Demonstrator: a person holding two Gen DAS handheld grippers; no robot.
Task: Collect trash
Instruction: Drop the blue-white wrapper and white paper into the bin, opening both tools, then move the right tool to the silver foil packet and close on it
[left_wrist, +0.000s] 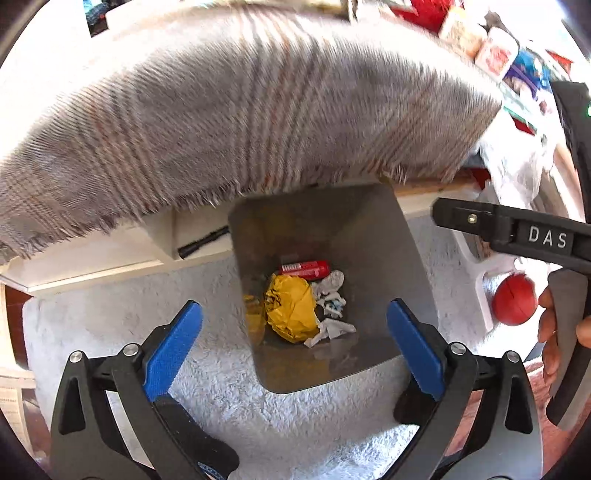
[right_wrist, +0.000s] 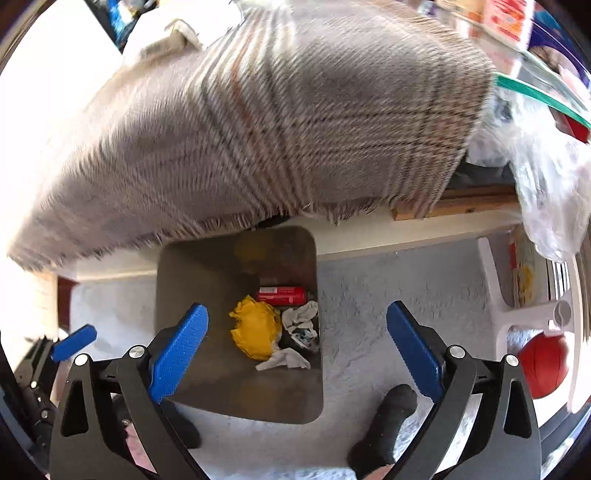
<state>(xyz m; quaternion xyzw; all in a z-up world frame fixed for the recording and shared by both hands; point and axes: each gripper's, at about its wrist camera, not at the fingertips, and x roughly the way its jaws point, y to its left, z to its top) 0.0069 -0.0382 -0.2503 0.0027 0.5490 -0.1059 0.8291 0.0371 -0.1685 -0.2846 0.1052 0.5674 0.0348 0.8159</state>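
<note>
A grey metal bin (left_wrist: 373, 236) stands on a white shaggy rug; it also shows in the right wrist view (right_wrist: 192, 266). Inside lie a crumpled yellow paper (left_wrist: 291, 308) (right_wrist: 255, 334), a red can (left_wrist: 306, 269) (right_wrist: 282, 294) and white crumpled tissues (left_wrist: 330, 295) (right_wrist: 299, 319). My left gripper (left_wrist: 295, 347) is open and empty above the bin. My right gripper (right_wrist: 297, 350) is open and empty above the bin's right rim. The right gripper's body (left_wrist: 517, 232) shows at the right of the left wrist view.
A plaid fringed blanket (left_wrist: 240, 122) (right_wrist: 277, 129) hangs over a bed edge just behind the bin. A red ball (left_wrist: 515, 299) (right_wrist: 543, 365) lies by a white plastic frame (right_wrist: 506, 295) at the right. A foot in a black sock (right_wrist: 388, 424) stands near the bin.
</note>
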